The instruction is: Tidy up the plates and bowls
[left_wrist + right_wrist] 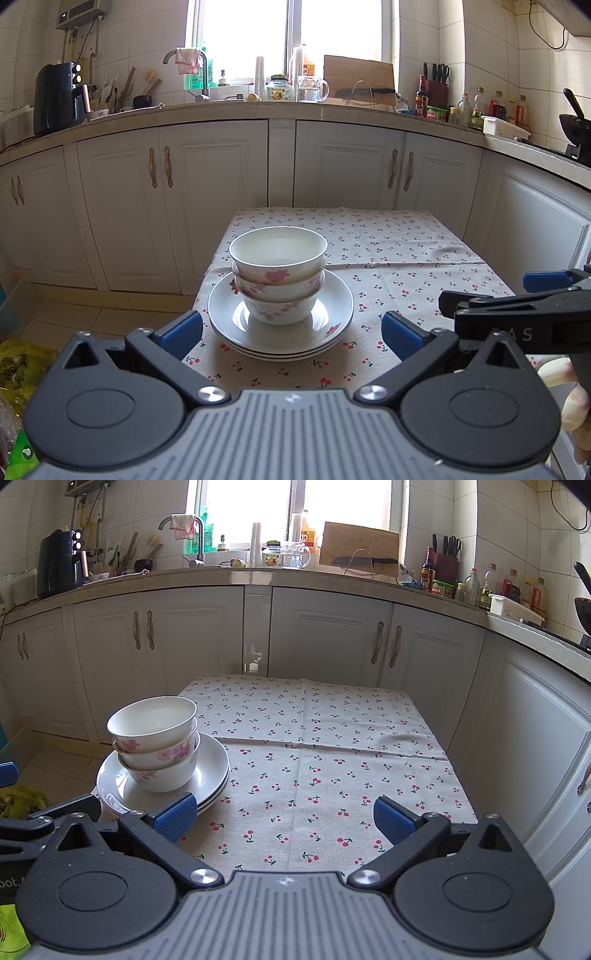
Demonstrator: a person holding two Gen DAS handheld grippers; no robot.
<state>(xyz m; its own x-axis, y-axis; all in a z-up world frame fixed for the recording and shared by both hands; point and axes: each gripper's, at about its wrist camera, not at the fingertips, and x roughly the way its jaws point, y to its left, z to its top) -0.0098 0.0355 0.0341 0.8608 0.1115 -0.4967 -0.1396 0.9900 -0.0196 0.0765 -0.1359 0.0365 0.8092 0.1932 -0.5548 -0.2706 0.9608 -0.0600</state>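
Note:
Three white bowls with pink flowers [277,273] stand nested upright on a stack of white plates [332,317], on the left part of a small table. In the right wrist view the same bowls [157,744] and plates [212,771] lie to the front left. My left gripper [291,332] is open just in front of the plates, holding nothing. My right gripper [284,818] is open too, over bare cloth to the right of the stack; its left fingertip [175,816] overlaps the plates' rim in view. It also shows in the left wrist view as the right gripper [517,299].
The table wears a cherry-print cloth [332,760], bare on its right and far parts. White cabinets [207,199] and a crowded counter [295,107] with a sink run behind and along the right. Green and yellow bags [18,365] lie left of the table. A hand [569,387] holds the right gripper.

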